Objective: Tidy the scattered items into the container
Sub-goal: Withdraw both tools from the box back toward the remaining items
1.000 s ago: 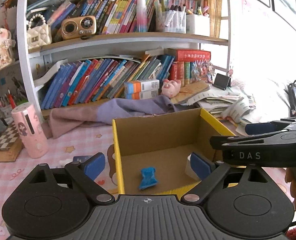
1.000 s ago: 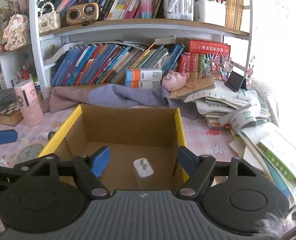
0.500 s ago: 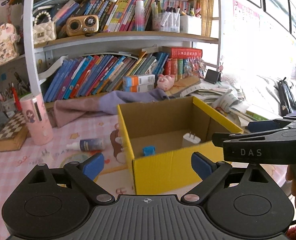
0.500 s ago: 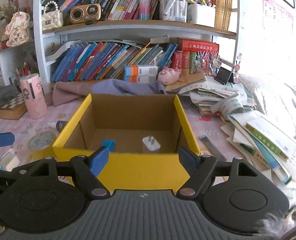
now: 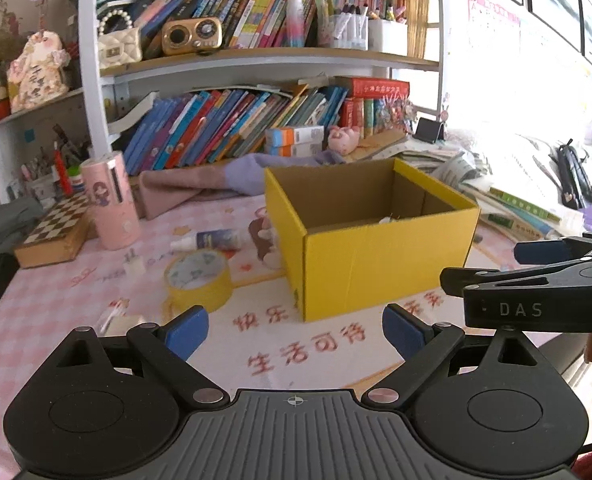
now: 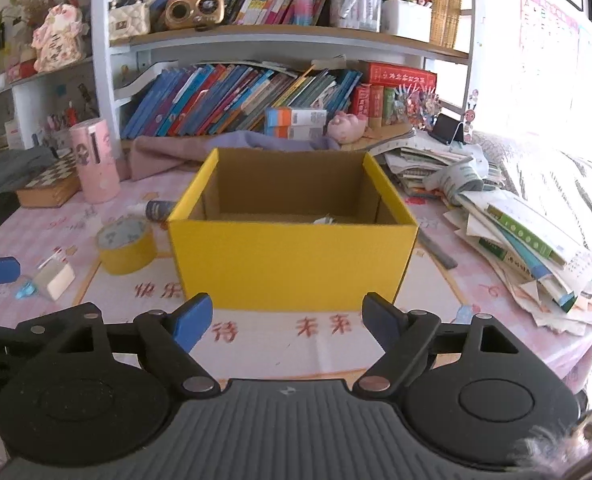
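1. Your work surface: a table under a pink checked cloth (image 6: 304, 356) with red printed characters.
2. On it, centre: a yellow cardboard box (image 6: 291, 264), open-topped.
3. Left of the box: a yellow tape roll (image 6: 125, 248), lying flat; behind it a small bottle (image 5: 215, 240) on its side.
4. Far left: a pink cylinder (image 6: 93, 166), upright, beside a chessboard box (image 5: 53, 232).
5. Right: a loose paper and book pile (image 6: 528, 248).
6. Back edge: a purple cloth (image 6: 231, 144), rumpled.
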Motion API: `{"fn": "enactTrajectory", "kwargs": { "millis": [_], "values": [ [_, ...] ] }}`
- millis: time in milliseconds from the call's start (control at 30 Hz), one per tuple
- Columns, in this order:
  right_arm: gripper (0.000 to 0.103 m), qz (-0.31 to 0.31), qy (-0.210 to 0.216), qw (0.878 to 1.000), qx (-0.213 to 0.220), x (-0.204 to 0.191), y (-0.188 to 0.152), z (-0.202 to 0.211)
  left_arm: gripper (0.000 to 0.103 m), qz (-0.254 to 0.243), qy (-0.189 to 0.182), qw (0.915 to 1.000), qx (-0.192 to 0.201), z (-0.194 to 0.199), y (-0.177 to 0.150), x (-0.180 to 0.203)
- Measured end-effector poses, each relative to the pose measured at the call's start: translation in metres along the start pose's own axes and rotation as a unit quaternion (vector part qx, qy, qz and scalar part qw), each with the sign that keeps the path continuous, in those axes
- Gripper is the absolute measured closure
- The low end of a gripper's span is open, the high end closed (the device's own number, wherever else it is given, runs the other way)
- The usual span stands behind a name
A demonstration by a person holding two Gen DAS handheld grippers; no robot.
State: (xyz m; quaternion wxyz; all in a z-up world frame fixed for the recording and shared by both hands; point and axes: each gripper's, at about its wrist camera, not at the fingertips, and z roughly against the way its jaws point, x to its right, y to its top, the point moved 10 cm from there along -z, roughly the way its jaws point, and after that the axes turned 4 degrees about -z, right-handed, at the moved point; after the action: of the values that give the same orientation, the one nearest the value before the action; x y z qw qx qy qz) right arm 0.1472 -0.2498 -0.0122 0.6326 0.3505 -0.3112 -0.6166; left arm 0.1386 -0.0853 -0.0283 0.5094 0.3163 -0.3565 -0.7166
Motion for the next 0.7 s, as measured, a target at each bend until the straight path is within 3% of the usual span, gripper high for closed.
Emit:
{"fn": "enactTrajectory", "kwargs": {
  "millis": [700],
  "values": [
    [0.017,0.053,0.069,0.994,-0.060,-0.090,-0.046,0.009,0.008,0.040,0.056,0.9966,-0.044,0.039,-0.059,-0.066]
  ]
}}
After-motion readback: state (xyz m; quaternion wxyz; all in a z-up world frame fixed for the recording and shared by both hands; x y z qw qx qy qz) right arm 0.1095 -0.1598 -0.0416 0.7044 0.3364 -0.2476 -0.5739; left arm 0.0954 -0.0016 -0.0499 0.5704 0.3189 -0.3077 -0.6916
